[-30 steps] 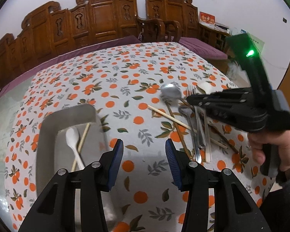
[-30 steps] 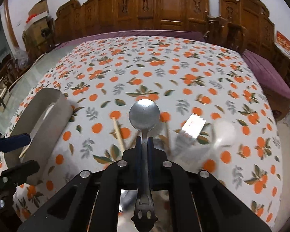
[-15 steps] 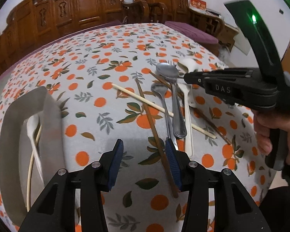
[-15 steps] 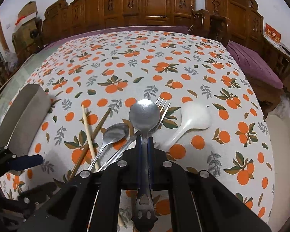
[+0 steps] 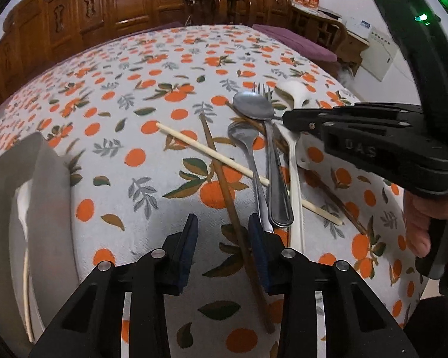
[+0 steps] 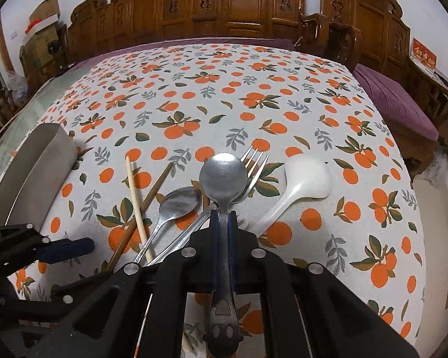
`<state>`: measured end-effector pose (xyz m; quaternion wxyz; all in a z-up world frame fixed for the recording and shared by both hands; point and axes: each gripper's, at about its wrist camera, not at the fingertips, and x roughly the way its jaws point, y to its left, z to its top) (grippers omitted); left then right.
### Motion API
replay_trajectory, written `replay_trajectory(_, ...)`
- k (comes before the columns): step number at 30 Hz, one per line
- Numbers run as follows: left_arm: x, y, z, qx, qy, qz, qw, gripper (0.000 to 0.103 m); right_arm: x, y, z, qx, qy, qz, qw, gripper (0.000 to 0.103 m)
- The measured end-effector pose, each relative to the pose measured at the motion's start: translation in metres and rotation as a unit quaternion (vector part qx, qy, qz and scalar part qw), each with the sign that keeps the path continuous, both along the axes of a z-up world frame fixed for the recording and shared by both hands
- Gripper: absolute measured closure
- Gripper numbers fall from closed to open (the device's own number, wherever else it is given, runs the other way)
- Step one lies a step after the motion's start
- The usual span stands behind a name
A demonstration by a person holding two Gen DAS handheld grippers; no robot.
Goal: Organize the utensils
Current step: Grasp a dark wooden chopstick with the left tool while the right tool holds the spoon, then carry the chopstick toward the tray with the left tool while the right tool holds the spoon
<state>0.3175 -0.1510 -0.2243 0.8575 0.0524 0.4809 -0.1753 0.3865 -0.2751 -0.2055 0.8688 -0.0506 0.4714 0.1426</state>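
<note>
Right tongs (image 6: 223, 223) pinch a smooth round-bowled steel spoon (image 6: 223, 176).

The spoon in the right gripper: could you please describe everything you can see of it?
The spoon is dull grey metal with a round, shallow bowl and a slim neck widening to a flat handle end with cut-out holes. The right gripper is shut on its handle, blue pads pressing both sides, bowl pointing forward past the fingertips. It is held above the fork, the other metal spoon and the chopsticks on the tablecloth; nothing but the pads visibly touches it.
</note>
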Motion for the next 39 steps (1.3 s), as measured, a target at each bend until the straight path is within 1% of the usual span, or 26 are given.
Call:
replay_trajectory(1, 0.000, -0.001, -0.001, 0.008, -0.002, -0.002, 1.0000, 0.073, 0.000, 0.000, 0.000, -0.001, 0.000, 0.000, 1.000, 0.096)
replay_trajectory(2, -0.001, -0.003, -0.001, 0.025, -0.007, -0.003, 0.9997, 0.080, 0.000, 0.000, 0.000, -0.001, 0.000, 0.001, 1.000, 0.096)
replay_trajectory(3, 0.000, -0.003, -0.001, 0.032, -0.008, -0.002, 0.9995, 0.094, 0.001, -0.001, 0.000, 0.000, 0.000, 0.001, 1.000, 0.096)
replay_trajectory(4, 0.001, -0.001, -0.002, 0.028, -0.004, -0.002, 0.9996, 0.099, 0.001, -0.001, 0.000, 0.001, 0.001, 0.001, 1.000, 0.096)
replay_trajectory(6, 0.005, 0.005, -0.001, 0.020, 0.008, 0.002, 0.9998, 0.099, 0.001, 0.001, 0.000, -0.001, 0.000, 0.001, 1.000, 0.095)
replay_trajectory(10, 0.004, 0.019, 0.005, 0.009, 0.009, 0.009, 0.9999, 0.099, 0.002, 0.000, 0.000, 0.000, -0.001, 0.003, 1.000, 0.095)
replay_trajectory(23, 0.000, 0.056, 0.053, -0.016, -0.042, 0.036, 0.9983, 0.099, 0.003, 0.002, -0.001, 0.002, -0.003, 0.002, 1.000, 0.095)
replay_trajectory(31, -0.003, 0.059, 0.058, -0.018, -0.050, 0.033, 0.9980, 0.099, 0.004, 0.002, -0.003, 0.010, 0.000, 0.002, 1.000, 0.094)
replay_trajectory(39, -0.005, 0.059, 0.060, -0.019, -0.054, 0.034, 0.9978, 0.099, 0.001, 0.003, -0.001, -0.003, 0.000, 0.012, 1.000, 0.094)
